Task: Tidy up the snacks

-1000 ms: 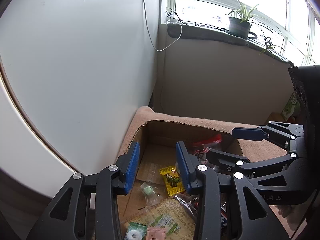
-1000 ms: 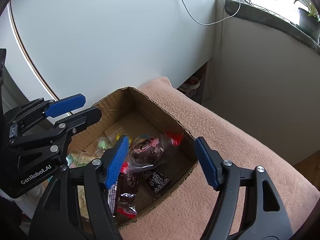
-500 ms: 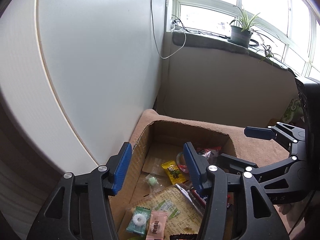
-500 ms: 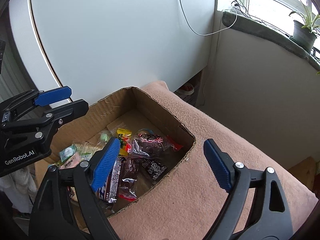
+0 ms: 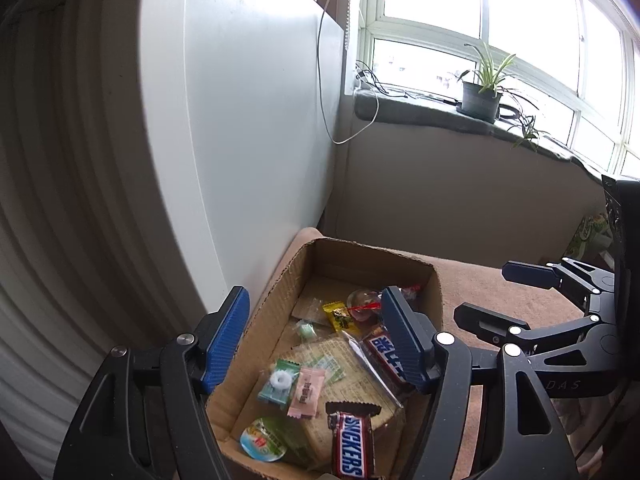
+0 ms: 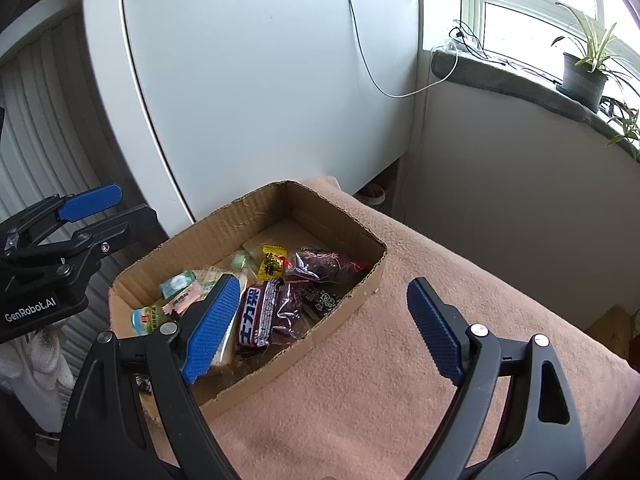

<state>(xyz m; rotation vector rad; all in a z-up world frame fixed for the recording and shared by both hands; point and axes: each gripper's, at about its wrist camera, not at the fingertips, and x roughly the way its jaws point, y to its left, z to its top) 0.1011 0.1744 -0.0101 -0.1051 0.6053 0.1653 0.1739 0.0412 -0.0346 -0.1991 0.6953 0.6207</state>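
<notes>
An open cardboard box sits on a pink blanket and holds several snacks: a Snickers bar, a dark bar with white characters, a yellow candy, a clear bag of dark red sweets, a green ring candy, a pink sachet. My left gripper is open and empty above the box. My right gripper is open and empty above the box's near right edge.
The pink blanket spreads to the right of the box. A white curved panel stands right behind the box. A windowsill with a potted plant and a hanging white cable lie further back.
Both grippers have drawn up and back from the box. The clear bag of dark red sweets, earlier between my right fingers, now lies in the box. My right jaws have opened wider.
</notes>
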